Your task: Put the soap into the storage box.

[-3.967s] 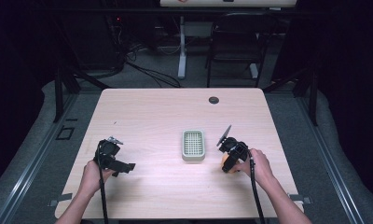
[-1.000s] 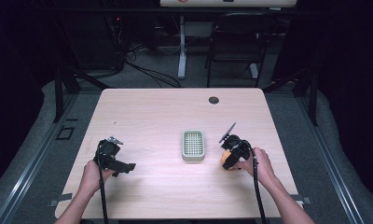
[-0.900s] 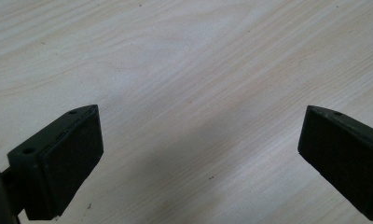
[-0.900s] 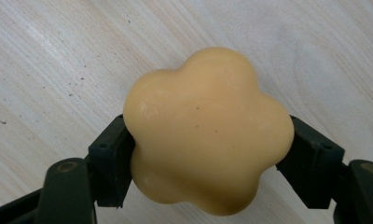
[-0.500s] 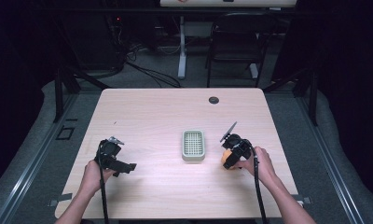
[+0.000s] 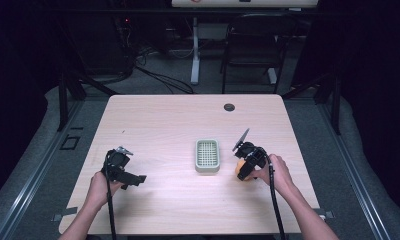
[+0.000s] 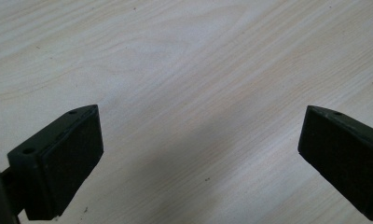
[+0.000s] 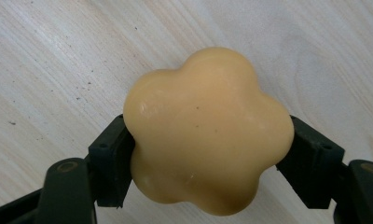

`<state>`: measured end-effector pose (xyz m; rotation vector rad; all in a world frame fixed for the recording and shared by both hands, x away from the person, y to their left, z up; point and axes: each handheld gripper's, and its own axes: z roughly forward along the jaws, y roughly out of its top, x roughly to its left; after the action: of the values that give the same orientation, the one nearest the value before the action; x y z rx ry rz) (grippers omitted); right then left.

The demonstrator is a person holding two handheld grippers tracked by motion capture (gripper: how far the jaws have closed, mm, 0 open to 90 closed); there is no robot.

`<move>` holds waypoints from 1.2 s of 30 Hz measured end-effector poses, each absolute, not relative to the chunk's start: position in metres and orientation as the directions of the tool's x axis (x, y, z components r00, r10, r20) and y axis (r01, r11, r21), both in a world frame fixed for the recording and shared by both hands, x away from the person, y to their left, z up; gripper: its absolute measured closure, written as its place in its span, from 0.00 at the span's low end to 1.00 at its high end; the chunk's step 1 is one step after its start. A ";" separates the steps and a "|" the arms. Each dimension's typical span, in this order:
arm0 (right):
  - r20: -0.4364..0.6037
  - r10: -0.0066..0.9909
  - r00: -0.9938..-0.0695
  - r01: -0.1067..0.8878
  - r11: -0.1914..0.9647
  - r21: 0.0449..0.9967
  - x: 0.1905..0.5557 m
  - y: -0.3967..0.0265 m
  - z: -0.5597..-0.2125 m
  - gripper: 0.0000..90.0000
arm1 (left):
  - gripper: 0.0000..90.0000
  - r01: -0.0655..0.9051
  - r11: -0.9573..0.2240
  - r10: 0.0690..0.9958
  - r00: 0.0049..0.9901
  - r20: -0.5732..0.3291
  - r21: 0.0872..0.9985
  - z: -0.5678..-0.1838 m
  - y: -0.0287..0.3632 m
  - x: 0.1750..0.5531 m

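Just right tool [image 8: 208, 154] clamped on flower-shaped soap [image 8: 205, 128] beside soap dish [image 6: 207, 155], left tool [image 7: 198, 149] agape.

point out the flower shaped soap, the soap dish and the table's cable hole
flower shaped soap [image 8: 205, 130], right gripper view, middle of its top face
soap dish [image 6: 207, 155], high view, its slatted middle
cable hole [image 6: 229, 107], high view, its dark centre

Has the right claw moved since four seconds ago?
Yes. The right claw with the yellow soap shifted slightly right, away from the green tray.
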<state>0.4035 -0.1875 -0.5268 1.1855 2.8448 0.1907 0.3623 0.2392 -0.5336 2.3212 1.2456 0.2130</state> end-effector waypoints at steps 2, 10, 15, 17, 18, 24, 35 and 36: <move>-0.008 0.705 -0.710 0.697 0.703 0.143 0.405 -0.188 -0.525 0.30 | 0.00 0.739 -0.461 0.816 0.571 -0.093 0.491 -0.534 0.239 0.362; -0.007 0.714 -0.701 0.706 0.694 0.139 0.410 -0.186 -0.520 0.30 | 0.00 0.737 -0.463 0.812 0.576 -0.097 0.493 -0.533 0.238 0.363; -0.011 0.702 -0.713 0.693 0.706 0.142 0.414 -0.182 -0.518 0.30 | 0.00 0.737 -0.463 0.812 0.575 -0.097 0.493 -0.533 0.239 0.363; -0.020 0.697 -0.716 0.688 0.711 0.141 0.415 -0.179 -0.517 0.30 | 0.00 0.736 -0.462 0.812 0.575 -0.097 0.496 -0.534 0.239 0.363; -0.019 0.698 -0.716 0.689 0.710 0.148 0.416 -0.178 -0.516 0.30 | 0.00 0.736 -0.463 0.812 0.575 -0.097 0.493 -0.533 0.239 0.363; -0.029 0.690 -0.723 0.680 0.719 0.142 0.421 -0.174 -0.509 0.30 | 0.00 0.736 -0.463 0.813 0.575 -0.096 0.494 -0.534 0.238 0.363; -0.035 0.683 -0.730 0.672 0.726 0.149 0.428 -0.166 -0.503 0.30 | 0.00 0.736 -0.465 0.810 0.578 -0.099 0.492 -0.534 0.238 0.363; -0.030 0.687 -0.726 0.675 0.721 0.153 0.428 -0.165 -0.503 0.30 | 0.00 0.736 -0.465 0.810 0.578 -0.099 0.492 -0.534 0.238 0.363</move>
<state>0.4280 -0.1649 -0.5026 1.1242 2.8352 0.2016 0.3629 0.2383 -0.5338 2.3228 1.2345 0.2024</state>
